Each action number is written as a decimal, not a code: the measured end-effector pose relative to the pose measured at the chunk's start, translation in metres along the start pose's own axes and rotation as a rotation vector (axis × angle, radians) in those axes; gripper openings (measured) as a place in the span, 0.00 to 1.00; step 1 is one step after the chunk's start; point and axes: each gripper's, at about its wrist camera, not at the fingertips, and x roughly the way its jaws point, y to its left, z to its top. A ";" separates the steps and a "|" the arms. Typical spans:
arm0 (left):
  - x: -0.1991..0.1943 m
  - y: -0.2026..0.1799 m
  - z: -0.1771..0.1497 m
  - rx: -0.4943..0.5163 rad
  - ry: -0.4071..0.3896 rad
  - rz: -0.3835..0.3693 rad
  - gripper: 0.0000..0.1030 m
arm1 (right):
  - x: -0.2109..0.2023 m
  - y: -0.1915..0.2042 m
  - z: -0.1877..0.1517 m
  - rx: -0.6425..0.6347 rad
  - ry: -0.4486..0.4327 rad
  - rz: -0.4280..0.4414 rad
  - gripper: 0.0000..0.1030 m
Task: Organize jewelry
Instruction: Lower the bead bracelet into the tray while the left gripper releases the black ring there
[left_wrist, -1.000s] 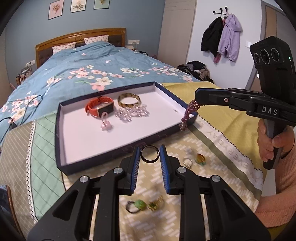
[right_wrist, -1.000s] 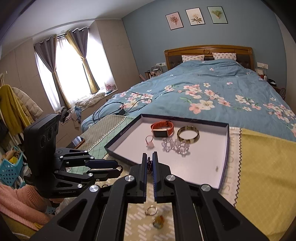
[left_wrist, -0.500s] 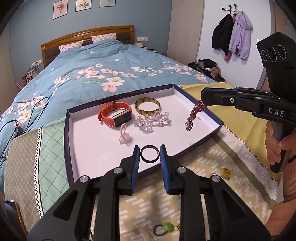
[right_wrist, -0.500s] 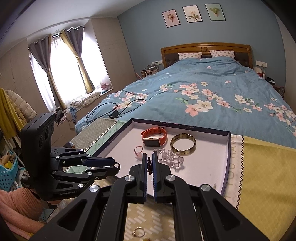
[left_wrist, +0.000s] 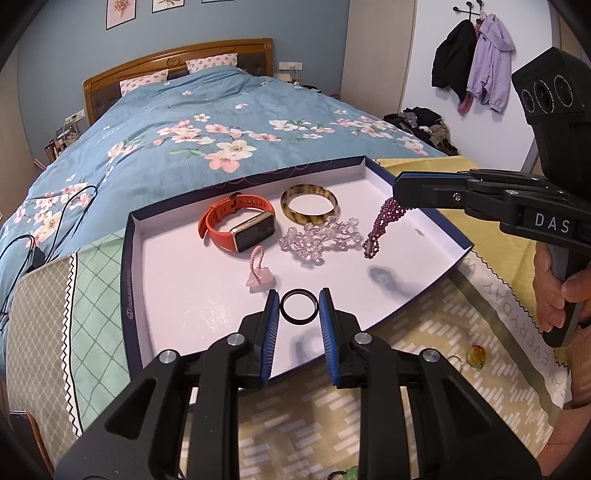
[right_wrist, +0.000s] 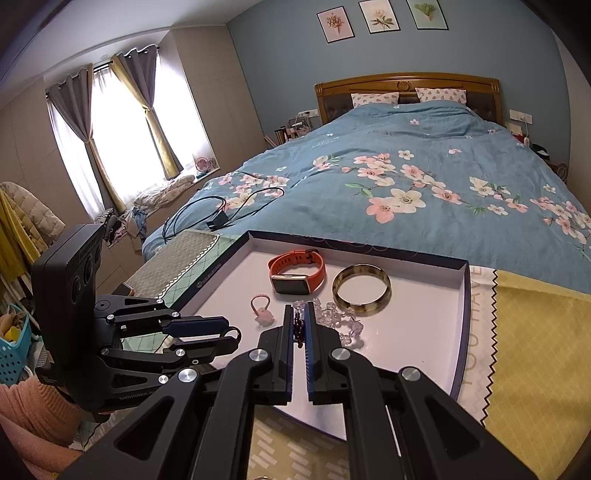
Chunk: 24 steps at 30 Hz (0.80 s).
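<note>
A shallow white tray with a dark blue rim (left_wrist: 127, 266) (right_wrist: 463, 314) lies on the bed's end. It holds an orange smartwatch (left_wrist: 240, 225) (right_wrist: 299, 273), a tortoiseshell bangle (left_wrist: 309, 204) (right_wrist: 361, 290), a clear bead bracelet (left_wrist: 321, 238) (right_wrist: 341, 317) and a pink charm (left_wrist: 258, 275) (right_wrist: 263, 310). My left gripper (left_wrist: 299, 312) is shut on a black ring (left_wrist: 299, 312) held above the tray's near part; the gripper also shows in the right wrist view (right_wrist: 221, 334). My right gripper (right_wrist: 299, 321) (left_wrist: 400, 195) is shut on a purple bead bracelet (left_wrist: 380, 229) (right_wrist: 298, 330) that hangs above the tray's right part.
Loose rings (left_wrist: 469, 358) lie on the patterned cloth (left_wrist: 424, 314) in front of the tray, at the right. A yellow cloth (right_wrist: 535, 350) lies right of the tray. A floral blue duvet (left_wrist: 221, 122) and a black cable (right_wrist: 221, 210) lie beyond it.
Both grippers have moved forward from the cloth to above the tray, each carrying its piece. The purple bracelet was at the tray's right rim and now hangs over the tray's inside.
</note>
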 end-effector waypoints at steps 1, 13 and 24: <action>0.001 0.001 0.000 -0.001 0.002 0.000 0.22 | 0.002 -0.001 0.000 0.003 0.003 0.002 0.04; 0.018 0.007 0.005 -0.011 0.033 0.009 0.22 | 0.017 -0.009 0.002 0.032 0.027 0.014 0.04; 0.038 0.012 0.009 -0.021 0.077 0.018 0.22 | 0.032 -0.017 0.002 0.057 0.049 0.003 0.04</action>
